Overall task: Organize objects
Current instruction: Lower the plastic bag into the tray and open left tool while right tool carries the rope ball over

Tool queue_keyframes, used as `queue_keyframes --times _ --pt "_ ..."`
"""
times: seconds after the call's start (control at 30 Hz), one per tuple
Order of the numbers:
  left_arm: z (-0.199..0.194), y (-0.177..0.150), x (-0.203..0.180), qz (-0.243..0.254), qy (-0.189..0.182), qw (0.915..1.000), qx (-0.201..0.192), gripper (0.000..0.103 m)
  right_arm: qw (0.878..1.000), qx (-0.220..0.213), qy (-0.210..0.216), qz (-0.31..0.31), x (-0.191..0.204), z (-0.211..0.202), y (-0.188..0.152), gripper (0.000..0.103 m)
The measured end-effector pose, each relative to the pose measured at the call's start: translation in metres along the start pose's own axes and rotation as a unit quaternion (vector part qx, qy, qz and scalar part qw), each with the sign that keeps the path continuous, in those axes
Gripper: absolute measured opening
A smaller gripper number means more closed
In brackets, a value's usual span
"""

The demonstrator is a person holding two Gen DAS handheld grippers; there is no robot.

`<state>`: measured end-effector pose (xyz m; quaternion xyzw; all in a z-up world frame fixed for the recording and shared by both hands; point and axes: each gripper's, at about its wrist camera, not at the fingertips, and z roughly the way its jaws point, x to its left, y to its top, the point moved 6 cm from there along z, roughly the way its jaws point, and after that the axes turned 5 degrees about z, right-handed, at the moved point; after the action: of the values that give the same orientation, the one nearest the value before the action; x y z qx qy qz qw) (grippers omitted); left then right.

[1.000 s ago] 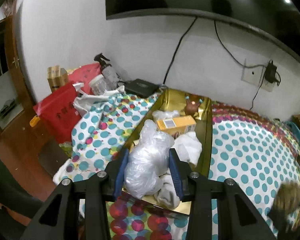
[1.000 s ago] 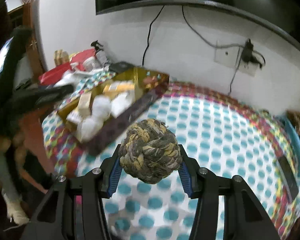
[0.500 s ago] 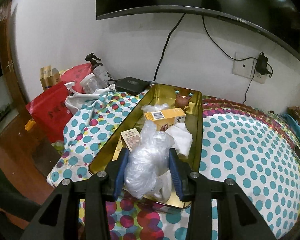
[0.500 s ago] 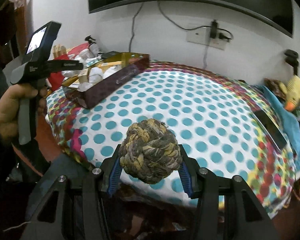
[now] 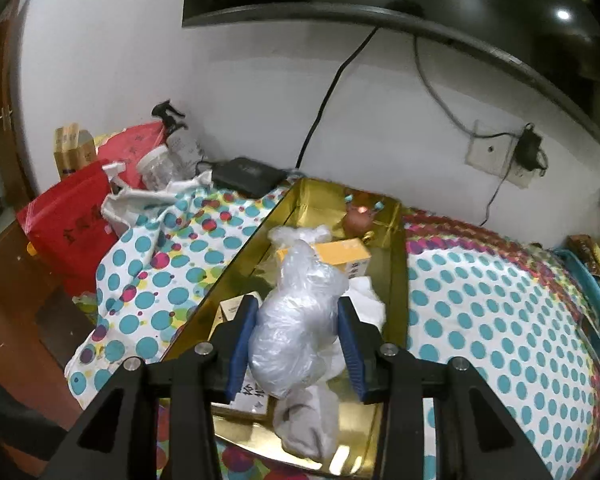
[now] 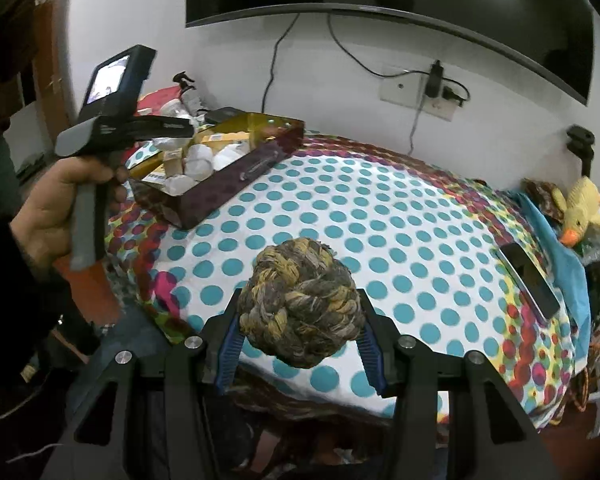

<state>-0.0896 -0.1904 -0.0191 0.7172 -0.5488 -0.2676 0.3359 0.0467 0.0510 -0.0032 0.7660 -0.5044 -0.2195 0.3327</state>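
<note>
Left gripper (image 5: pixel 298 344) is clamped on a crinkly clear plastic bag bundle (image 5: pixel 296 320) right over the gold rectangular tin tray (image 5: pixel 396 280). Right gripper (image 6: pixel 298 334) grips a brown-yellow braided rope ball (image 6: pixel 300 308) above the polka-dot tablecloth (image 6: pixel 380 220).

We see the tray (image 6: pixel 256 168) at the table's (image 6: pixel 380 240) upper left, boxes (image 5: pixel 342 254) inside it, a phone (image 6: pixel 528 280) at right.

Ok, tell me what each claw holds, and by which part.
Left claw: clear plastic bag, gripped across its bulging middle. Right claw: braided rope ball, gripped on opposite sides.
</note>
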Motion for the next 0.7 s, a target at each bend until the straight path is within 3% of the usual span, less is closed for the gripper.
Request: queue_keyframes --times 0.27,0.37,0.53,0.7 --pt "0.011 -0.003 0.004 -0.005 -0.005 1.0 0.004 0.044 1.0 -0.015 0.013 -0.005 0.018 0.01 0.029 0.048" --pt "0.008 -0.002 0.002 0.002 -0.004 1.0 -0.005 0.063 0.999 -0.027 0.019 -0.009 0.026 0.016 0.05 0.048" --pt "0.008 -0.003 -0.001 0.013 -0.01 0.9998 -0.008 0.07 0.999 -0.038 0.035 -0.011 0.041 0.039 0.095 0.048" --pt "0.004 -0.003 0.014 -0.007 -0.016 0.9998 -0.009 0.077 0.998 -0.048 0.035 -0.022 0.056 0.076 0.147 0.048"
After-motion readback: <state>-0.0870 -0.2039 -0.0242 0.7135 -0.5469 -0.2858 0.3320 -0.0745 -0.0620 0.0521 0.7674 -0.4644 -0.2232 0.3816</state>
